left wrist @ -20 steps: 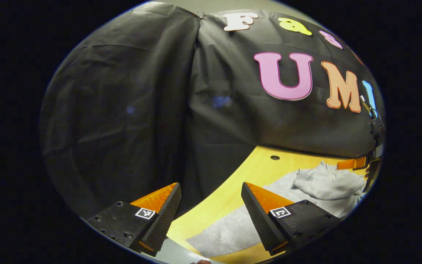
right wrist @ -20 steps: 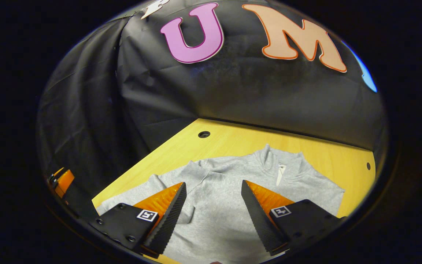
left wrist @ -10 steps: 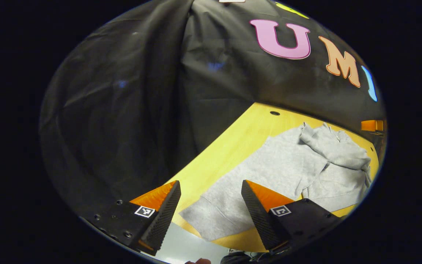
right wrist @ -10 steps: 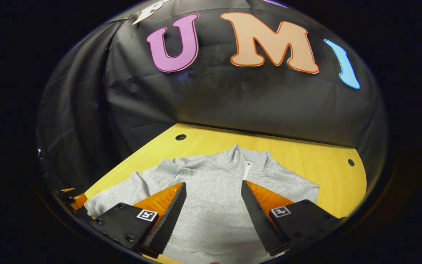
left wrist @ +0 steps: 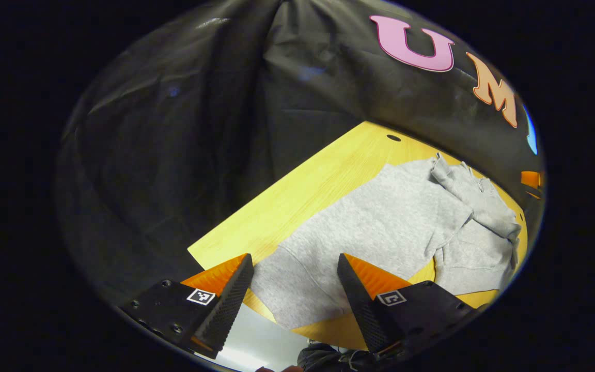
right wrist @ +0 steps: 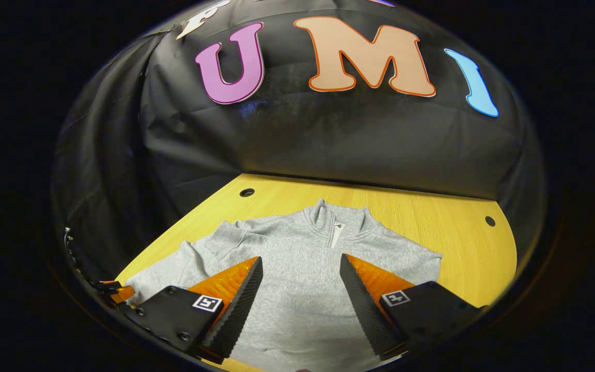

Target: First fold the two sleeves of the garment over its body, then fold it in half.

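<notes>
- The grey sweatshirt (right wrist: 302,268) lies flat on the yellow wooden desk (right wrist: 432,217), face up.
- In the right gripper view its stand-up collar (right wrist: 336,219), with a short zip, points toward the black cloth wall; the hem end is nearest the camera. Its long axis runs from the collar straight back toward that camera.
- One sleeve (left wrist: 359,232) lies stretched out to the side of the body, its cuff end near the desk's front edge. In the left gripper view this sleeve runs diagonally away from the collar (left wrist: 452,173).
- The left hand-held gripper (left wrist: 293,281) is released, its fingers spread wide, poised over the cuff end of that sleeve. Whether it touches the cloth I cannot tell.
- The right hand-held gripper (right wrist: 300,281) is also released, fingers apart, above the body of the sweatshirt below the collar.
- Two round holes (right wrist: 247,192) sit in the desk beyond the collar, near the wall.
</notes>
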`<state>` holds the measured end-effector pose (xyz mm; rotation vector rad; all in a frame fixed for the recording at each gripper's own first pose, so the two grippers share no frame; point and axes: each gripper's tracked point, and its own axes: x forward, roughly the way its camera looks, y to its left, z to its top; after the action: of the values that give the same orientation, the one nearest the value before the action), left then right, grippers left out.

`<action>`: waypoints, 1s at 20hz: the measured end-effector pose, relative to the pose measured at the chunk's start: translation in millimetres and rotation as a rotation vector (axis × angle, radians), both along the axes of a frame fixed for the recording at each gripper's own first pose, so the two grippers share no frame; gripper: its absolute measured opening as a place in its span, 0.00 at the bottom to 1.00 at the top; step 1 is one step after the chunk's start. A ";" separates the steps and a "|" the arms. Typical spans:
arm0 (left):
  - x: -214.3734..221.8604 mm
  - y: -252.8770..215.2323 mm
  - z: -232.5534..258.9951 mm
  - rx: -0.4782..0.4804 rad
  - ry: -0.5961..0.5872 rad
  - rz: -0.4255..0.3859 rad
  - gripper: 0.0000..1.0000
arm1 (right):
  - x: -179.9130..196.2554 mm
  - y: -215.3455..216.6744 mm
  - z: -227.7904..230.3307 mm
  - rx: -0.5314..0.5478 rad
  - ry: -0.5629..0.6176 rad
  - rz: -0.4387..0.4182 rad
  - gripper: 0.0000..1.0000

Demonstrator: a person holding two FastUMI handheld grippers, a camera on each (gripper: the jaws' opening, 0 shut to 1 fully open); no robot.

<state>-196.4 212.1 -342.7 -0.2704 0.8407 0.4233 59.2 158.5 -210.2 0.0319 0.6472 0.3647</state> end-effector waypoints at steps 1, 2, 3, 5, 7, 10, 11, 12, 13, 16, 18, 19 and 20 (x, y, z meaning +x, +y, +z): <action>-0.4 0.3 -2.8 0.019 0.009 -0.009 0.97 | -0.2 0.7 0.5 -0.002 -0.002 0.004 0.96; 2.6 1.1 -4.8 0.052 0.015 -0.035 0.98 | -1.6 1.6 -0.6 -0.004 -0.002 0.008 0.96; -2.4 -0.6 -7.9 0.073 0.051 -0.073 0.96 | -2.9 2.4 -0.9 -0.008 -0.002 0.013 0.96; 3.7 -4.1 -5.2 0.066 0.028 -0.089 0.89 | -4.3 1.7 -0.2 -0.013 -0.005 0.017 0.96; 5.7 -4.3 -4.7 0.061 0.019 -0.079 0.80 | -7.2 1.5 -0.3 -0.014 -0.005 0.016 0.96; 2.4 4.1 -2.3 0.061 0.024 -0.070 0.44 | -4.1 -1.8 0.4 -0.011 -0.008 0.005 0.96; 1.9 7.5 -1.2 0.060 0.025 -0.053 0.25 | -3.0 -4.2 2.9 -0.009 -0.013 -0.001 0.96; 4.0 8.8 -1.1 0.032 0.021 -0.025 0.18 | -2.6 -7.5 4.6 -0.008 -0.017 -0.008 0.96; 5.6 10.2 -4.5 -0.012 0.026 0.014 0.04 | -2.0 -12.2 6.2 -0.007 -0.018 -0.016 0.96; 12.4 11.1 2.1 -0.141 0.001 0.096 0.00 | -0.8 -23.4 10.0 0.003 -0.023 -0.052 0.96; 19.5 24.4 12.2 -0.117 -0.017 0.088 0.01 | -3.2 -34.5 12.0 0.009 -0.027 -0.071 0.96; 23.5 28.0 20.1 -0.097 -0.015 0.071 0.00 | -5.1 -39.0 11.7 0.006 -0.030 -0.076 0.96; 30.6 28.2 28.9 -0.079 -0.022 0.051 0.00 | -5.7 -43.3 11.7 0.002 -0.035 -0.080 0.96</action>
<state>-165.7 240.4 -313.8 -0.3697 0.8308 0.4349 53.5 115.2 -198.5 0.0531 0.6087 0.2879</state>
